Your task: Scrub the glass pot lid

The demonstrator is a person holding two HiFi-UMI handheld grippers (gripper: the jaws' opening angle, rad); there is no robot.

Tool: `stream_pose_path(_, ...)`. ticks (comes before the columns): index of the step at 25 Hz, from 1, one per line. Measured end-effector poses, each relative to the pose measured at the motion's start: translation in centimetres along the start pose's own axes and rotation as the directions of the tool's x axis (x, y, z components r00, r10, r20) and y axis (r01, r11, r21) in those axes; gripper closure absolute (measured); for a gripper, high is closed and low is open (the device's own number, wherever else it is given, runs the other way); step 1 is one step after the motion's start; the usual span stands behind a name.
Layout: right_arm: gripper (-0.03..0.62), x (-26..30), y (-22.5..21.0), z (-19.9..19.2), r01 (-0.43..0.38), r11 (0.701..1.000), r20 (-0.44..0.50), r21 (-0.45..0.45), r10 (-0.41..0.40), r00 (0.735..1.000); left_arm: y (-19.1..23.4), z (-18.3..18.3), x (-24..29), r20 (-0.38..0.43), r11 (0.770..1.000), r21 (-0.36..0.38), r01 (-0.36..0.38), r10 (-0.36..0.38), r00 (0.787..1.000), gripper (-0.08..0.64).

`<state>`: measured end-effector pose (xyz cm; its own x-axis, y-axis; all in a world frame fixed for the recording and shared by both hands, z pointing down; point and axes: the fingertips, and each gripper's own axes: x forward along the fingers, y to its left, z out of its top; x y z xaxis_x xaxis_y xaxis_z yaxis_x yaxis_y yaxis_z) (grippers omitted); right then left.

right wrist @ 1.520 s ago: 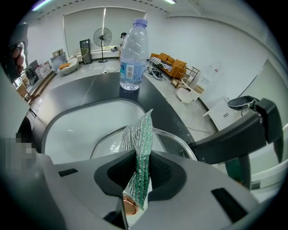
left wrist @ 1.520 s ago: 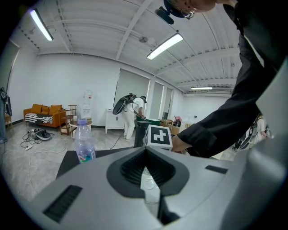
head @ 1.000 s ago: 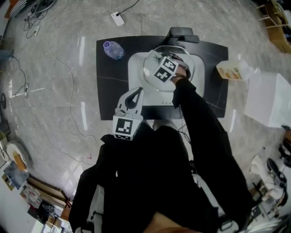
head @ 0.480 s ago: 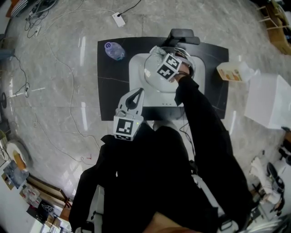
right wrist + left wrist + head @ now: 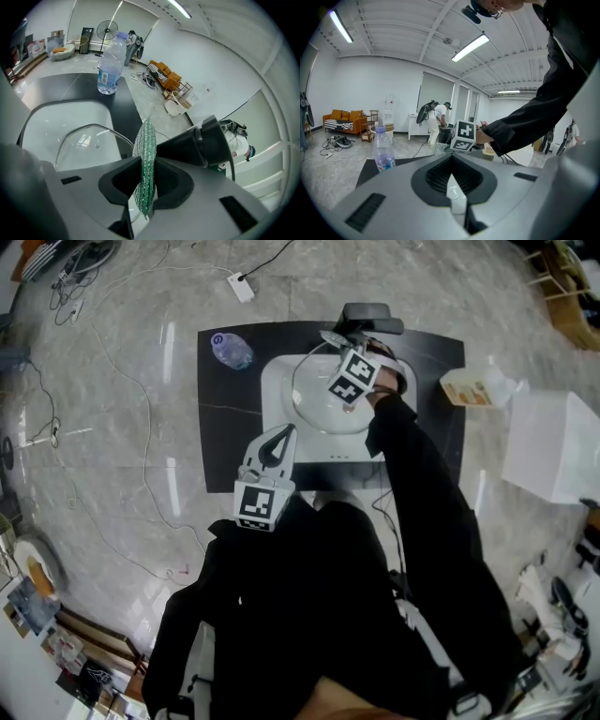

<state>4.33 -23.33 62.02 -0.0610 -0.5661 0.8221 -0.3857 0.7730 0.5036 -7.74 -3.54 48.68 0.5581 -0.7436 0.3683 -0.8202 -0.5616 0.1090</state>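
The scrubbing step is judged to be in hand. The glass pot lid (image 5: 317, 401) is seen lying inside the white basin (image 5: 279, 432), and its metal rim is traced in an arc across the basin floor in the right gripper view.

The right gripper (image 5: 144, 185) is held over the far side of the basin, close to the black fixture (image 5: 366, 315) at the basin's far rim. Its jaws are pressed onto a green scrub pad (image 5: 144, 152) – the pad is pinched edge-on, with its upper end standing out past the jaw tips. The pad is placed at the lid's far edge; whether it is pressed against the glass or held just off it cannot be told from either view.

The left gripper (image 5: 451, 186) is kept at the near side of the basin, apart from the lid. Its jaws are drawn together and nothing is held between them.

A water bottle (image 5: 230, 350) is stood beside the basin's far left corner, clear of the work.

For the next move, the pad would need to be brought down flat on the glass and swept back across the lid toward the basin's near side – with light pressure, since the lid is steadied by nothing and could slide.
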Motion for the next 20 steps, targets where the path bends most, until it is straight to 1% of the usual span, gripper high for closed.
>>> stream_pose_path(4, 0.526, -0.8, -0.7, -1.1, 0.025, 0.998, 0.018, -0.050, -0.024, 1.000, -0.7, 0.7, 0.2, 0.019, 1.000, -0.020, 0.003, -0.003, 1.000, 0.557)
stream_pose_path(8, 0.526, -0.9, -0.7, -2.8, 0.076, 0.983, 0.016, -0.167, -0.074, 0.997, -1.2, 0.7, 0.1, 0.021, 1.000, -0.021, 0.004, -0.004, 1.000, 0.557)
stream_pose_path(10, 0.526, -0.8, -0.5, -4.1, 0.085, 0.973, 0.006, -0.214, -0.086, 0.996, -1.4, 0.6, 0.0, 0.014, 1.000, -0.014, 0.004, -0.003, 1.000, 0.557)
stream_pose_path(14, 0.529, -0.8, 0.2, -5.4, 0.070, 0.971, 0.013, -0.230, -0.069, 0.998, -1.5, 0.3, -0.3, -0.003, 1.000, 0.004, 0.002, -0.002, 1.000, 0.557)
stream_pose_path(17, 0.529, -0.8, 1.0, -5.5, 0.050, 0.971, 0.023, -0.235, -0.046, 0.999, -1.8, 0.6, -0.6, 0.002, 1.000, -0.015, -0.002, 0.002, 1.000, 0.557)
stream_pose_path(20, 0.529, -0.7, 1.6, -5.8, 0.026, 0.973, 0.022, -0.231, -0.022, 1.000, -2.0, 0.7, -0.6, 0.000, 1.000, -0.006, 0.003, -0.003, 1.000, 0.557)
